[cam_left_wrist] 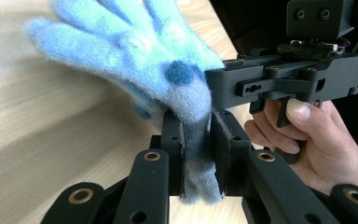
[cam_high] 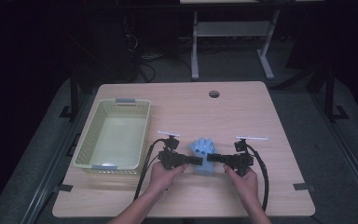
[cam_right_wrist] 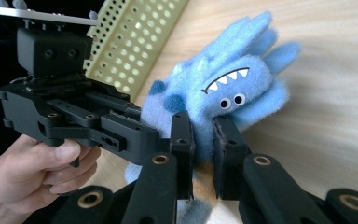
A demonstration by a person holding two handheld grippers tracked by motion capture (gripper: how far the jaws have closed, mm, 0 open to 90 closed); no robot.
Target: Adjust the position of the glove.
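A fuzzy light-blue glove (cam_high: pixel 204 154) with a monster face lies near the table's front middle, its fingers pointing away from the person. My left gripper (cam_high: pixel 199 160) comes in from the left and is shut on the glove's cuff; in the left gripper view the glove (cam_left_wrist: pixel 140 56) is pinched between the pads (cam_left_wrist: pixel 196 154). From the right, my right gripper (cam_high: pixel 210 158) is shut on the other side of the cuff. The right gripper view has the glove's toothy face and eyes (cam_right_wrist: pixel 230 88) just beyond the jaws (cam_right_wrist: pixel 202 154). Both grippers meet at the cuff.
A pale yellow-green basket (cam_high: pixel 113 135) stands at the left of the wooden table (cam_high: pixel 242 112), its perforated wall (cam_right_wrist: pixel 137 42) behind the left gripper in the right gripper view. A round hole (cam_high: pixel 214 94) is near the table's far edge. Cables trail from both grippers.
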